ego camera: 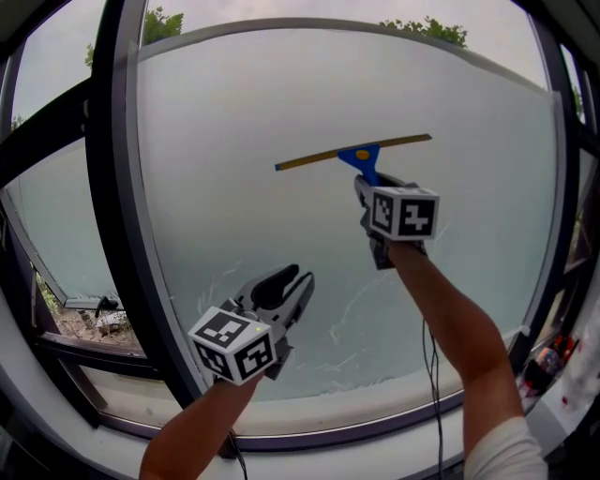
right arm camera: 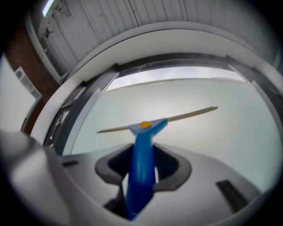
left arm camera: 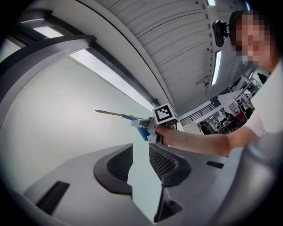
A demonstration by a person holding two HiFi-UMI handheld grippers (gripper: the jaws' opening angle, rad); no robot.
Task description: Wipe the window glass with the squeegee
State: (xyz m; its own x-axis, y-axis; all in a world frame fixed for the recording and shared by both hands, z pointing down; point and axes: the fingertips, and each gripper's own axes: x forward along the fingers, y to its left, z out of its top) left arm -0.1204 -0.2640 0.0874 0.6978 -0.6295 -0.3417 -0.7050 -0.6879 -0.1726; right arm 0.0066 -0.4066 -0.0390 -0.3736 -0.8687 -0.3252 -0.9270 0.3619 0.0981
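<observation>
- Squeegee (ego camera: 356, 153), head view: it lies against the window glass (ego camera: 234, 112) above the middle of the pane. Its thin blade slants, the right end higher than the left, and its blue head with a yellow spot sits at the blade's middle.
- The right gripper (ego camera: 367, 190) holds the blue handle from below, its marker cube facing the camera. The bare forearm (ego camera: 450, 319) reaches up to it from the lower right.
- The left gripper (ego camera: 298, 278) hangs lower and to the left, near the glass. Its dark jaws stand apart with nothing in them.
- Wet streaks (ego camera: 347, 328) mark the lower part of the pane. A dark window frame (ego camera: 117, 187) runs down the left side, and treetops (ego camera: 431, 28) show beyond the top edge.
- Left gripper view: the left gripper (left arm camera: 140, 165) has its two jaws parted, with only pale glass (left arm camera: 53, 110) seen through the gap.
- Further off, the right gripper (left arm camera: 154, 126) holds the squeegee (left arm camera: 119, 115) to the pane, blade edge-on. A ribbed ceiling (left arm camera: 177, 39) runs overhead.
- Right gripper view: the right gripper (right arm camera: 142, 176) is clamped on the squeegee's blue handle, which stands up between the jaws.
- The squeegee (right arm camera: 146, 132) has its blade lying across the glass (right arm camera: 212, 145), right end higher. The dark frame (right arm camera: 132, 66) arches above it.
</observation>
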